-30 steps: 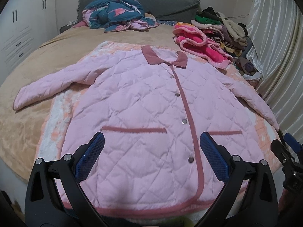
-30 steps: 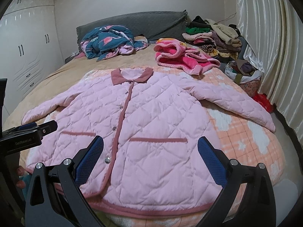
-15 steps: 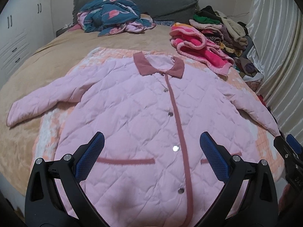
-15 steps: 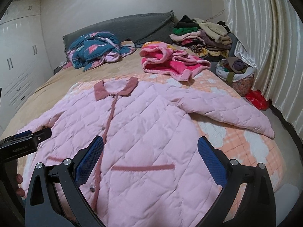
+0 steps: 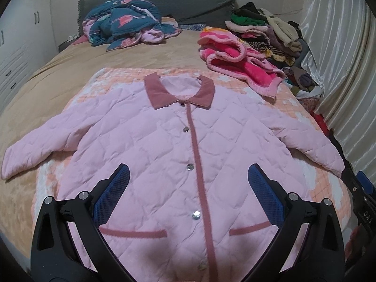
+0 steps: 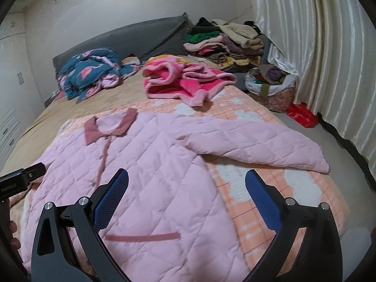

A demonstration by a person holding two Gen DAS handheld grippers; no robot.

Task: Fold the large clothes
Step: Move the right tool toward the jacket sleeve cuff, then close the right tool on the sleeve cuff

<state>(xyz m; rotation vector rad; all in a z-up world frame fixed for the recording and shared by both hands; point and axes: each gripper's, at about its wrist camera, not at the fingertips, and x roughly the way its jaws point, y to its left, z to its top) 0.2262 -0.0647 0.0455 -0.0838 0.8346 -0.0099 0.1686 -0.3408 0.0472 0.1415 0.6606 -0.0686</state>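
Both cams have pushed in toward the head of the bed [image 5: 47,70] vs a sec ago: jacket hem now out of frame, collar [image 5: 178,91] sits higher & bigger; right view swung toward the curtain side. Pink quilted jacket [image 5: 164,145] lies flat, front up, buttoned, on the orange-white blanket [image 6: 258,202] at the foot end of the bed, sleeves out to both side edges. Left gripper [image 5: 188,192] above jacket's lower front, tongs wide apart, holding nothing. Right gripper [image 6: 186,195] above jacket's side near right sleeve [image 6: 258,145], tongs also wide apart, nothing in them. Pink fleece [image 6: 188,82] near curtain-side edge, blue flamingo bundle [image 5: 127,21] by the headboard, clothes pile [image 6: 225,42] at the far corner.
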